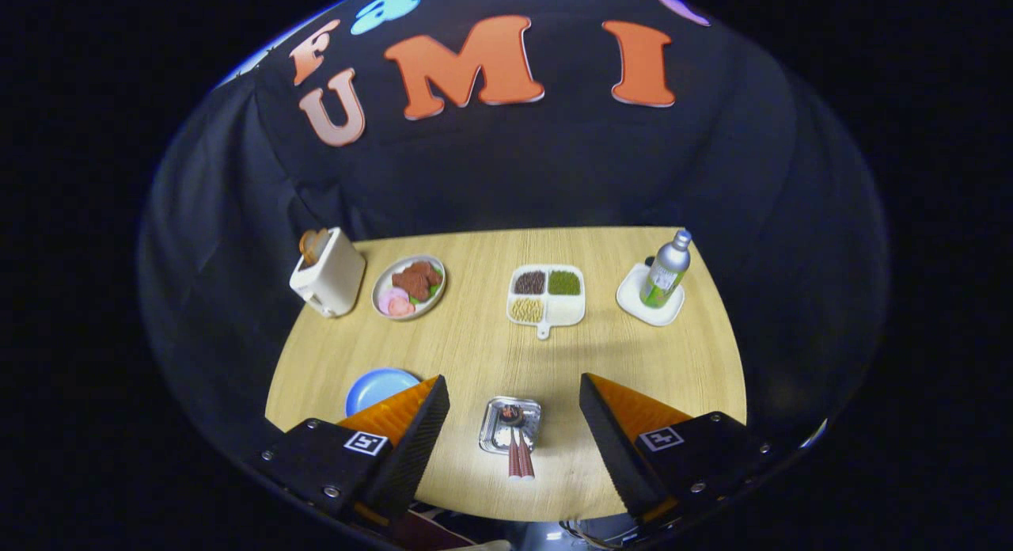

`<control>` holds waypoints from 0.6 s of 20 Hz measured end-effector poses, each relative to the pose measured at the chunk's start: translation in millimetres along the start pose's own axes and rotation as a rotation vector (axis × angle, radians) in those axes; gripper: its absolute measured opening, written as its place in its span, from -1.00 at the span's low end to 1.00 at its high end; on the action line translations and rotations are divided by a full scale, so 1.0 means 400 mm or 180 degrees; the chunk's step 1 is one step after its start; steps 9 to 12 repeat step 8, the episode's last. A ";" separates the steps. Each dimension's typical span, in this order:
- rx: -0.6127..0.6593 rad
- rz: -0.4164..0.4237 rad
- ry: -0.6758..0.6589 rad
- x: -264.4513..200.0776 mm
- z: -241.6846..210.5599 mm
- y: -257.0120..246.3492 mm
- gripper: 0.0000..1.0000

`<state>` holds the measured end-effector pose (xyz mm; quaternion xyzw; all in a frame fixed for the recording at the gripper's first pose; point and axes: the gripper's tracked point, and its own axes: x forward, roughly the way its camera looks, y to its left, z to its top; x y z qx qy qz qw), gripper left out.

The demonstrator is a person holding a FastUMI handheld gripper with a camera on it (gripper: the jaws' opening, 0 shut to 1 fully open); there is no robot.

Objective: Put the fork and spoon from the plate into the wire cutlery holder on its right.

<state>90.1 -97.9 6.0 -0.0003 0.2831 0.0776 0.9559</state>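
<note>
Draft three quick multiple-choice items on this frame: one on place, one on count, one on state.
1. What lies between the fingers of the gripper?
A. a toaster
B. a silver tray with red-handled utensils
C. a bottle

2. How many compartments of the divided dish hold food?
A. one
B. three
C. four

3. What state is the gripper in?
A. open, holding nothing
B. shut on a bottle
C. shut on a blue plate

Key: 1 B, the tray sits on the table in the gap between the fingers. 2 B, brown, green and yellow fillings show and the fourth compartment is bare. 3 A, the fingers stand wide apart and touch nothing.
</note>
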 end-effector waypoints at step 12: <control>0.0033 -0.0343 -0.1436 -0.238 0.188 -0.089 0.98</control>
